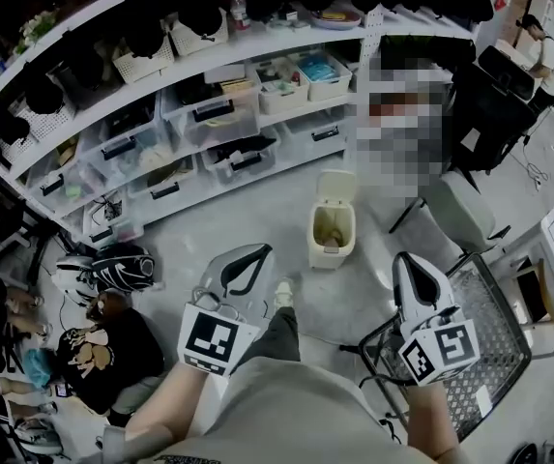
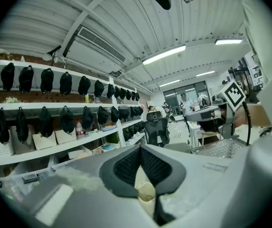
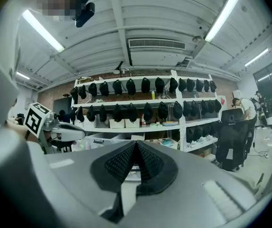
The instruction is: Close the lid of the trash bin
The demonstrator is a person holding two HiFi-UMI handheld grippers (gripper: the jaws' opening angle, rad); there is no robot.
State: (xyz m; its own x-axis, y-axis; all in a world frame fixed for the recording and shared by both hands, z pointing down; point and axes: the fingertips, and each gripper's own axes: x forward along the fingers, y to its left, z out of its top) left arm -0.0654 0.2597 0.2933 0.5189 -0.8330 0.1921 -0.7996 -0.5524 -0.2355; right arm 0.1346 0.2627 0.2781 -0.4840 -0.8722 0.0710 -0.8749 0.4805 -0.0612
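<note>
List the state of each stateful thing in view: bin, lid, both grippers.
trash bin: upright on the floor, mouth uncovered.
lid: open, raised at the back of the bin.
left gripper: jaws together, nothing between them, clear of the bin.
right gripper: jaws together, nothing between them, clear of the bin.

White shelving (image 1: 257, 43) with dark caps (image 3: 131, 86) and bins (image 1: 209, 114) — grey floor (image 1: 247, 222), ceiling strip lights (image 3: 223, 14), black office chair (image 3: 230, 141)

Bare floor (image 1: 247, 216) before trash bin (image 1: 333, 238), shelving (image 1: 209, 114) just behind, chair (image 1: 462, 213) near its right, bags (image 1: 112, 271) well left
</note>
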